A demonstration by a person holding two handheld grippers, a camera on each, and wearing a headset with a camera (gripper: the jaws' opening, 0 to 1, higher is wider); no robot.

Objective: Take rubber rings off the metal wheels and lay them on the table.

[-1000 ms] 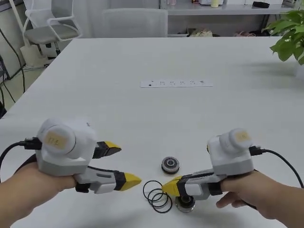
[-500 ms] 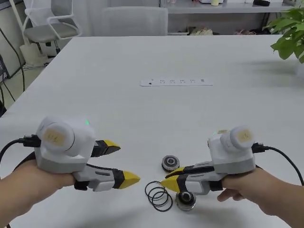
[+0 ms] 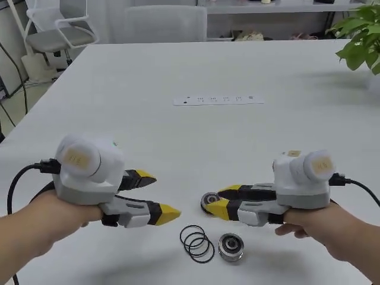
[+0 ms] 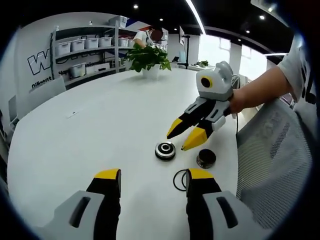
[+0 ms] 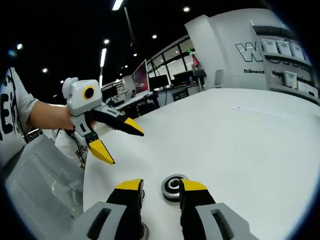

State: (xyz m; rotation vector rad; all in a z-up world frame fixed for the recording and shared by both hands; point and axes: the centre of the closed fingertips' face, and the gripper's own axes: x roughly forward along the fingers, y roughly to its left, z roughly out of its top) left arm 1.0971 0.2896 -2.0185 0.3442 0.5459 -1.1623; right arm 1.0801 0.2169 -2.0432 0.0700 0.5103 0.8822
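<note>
Two metal wheels and three loose black rubber rings [image 3: 197, 242] lie on the white table [image 3: 237, 142]. The near wheel [image 3: 230, 246] sits just right of the rings. The farther wheel [image 3: 208, 200], with a dark band round its rim, lies at the tips of my right gripper [image 3: 220, 199], which is open and holds nothing. In the right gripper view that wheel [image 5: 172, 187] shows just beyond the gap of my right gripper [image 5: 160, 186]. My left gripper [image 3: 155, 196] hovers wide open to the left of the rings, empty. From the left gripper view I see the farther wheel [image 4: 165, 150], near wheel [image 4: 206, 158] and rings [image 4: 180, 179].
A flat white socket strip [image 3: 218, 100] is set in the table's middle. A green plant [image 3: 359, 41] stands at the far right, and chairs [image 3: 56, 32] stand beyond the far edge. A cable trails from each gripper.
My right gripper has left the near wheel, moved up and away from me to the farther wheel, and its jaws have parted. The left gripper has barely shifted.
</note>
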